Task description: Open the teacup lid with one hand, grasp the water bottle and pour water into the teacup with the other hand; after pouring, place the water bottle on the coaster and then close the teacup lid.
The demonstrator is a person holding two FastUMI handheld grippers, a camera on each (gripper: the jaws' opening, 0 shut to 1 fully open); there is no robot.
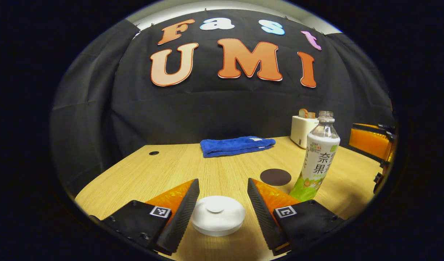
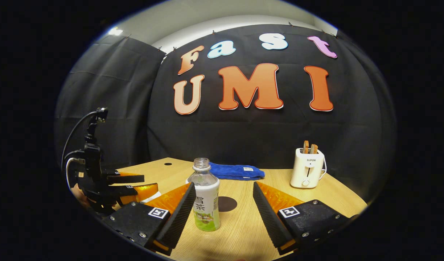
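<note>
The left gripper [image 1: 219, 192] is held wide open, its fingers set either side of the white teacup lid [image 1: 218, 215] without touching it. The right gripper [image 2: 222, 197] is likewise spread wide around the uncapped water bottle [image 2: 205, 195], which stands upright on the wooden table [image 2: 243, 232], long axis vertical and mouth pointing up, beside the dark round coaster [image 2: 227, 203]
</note>
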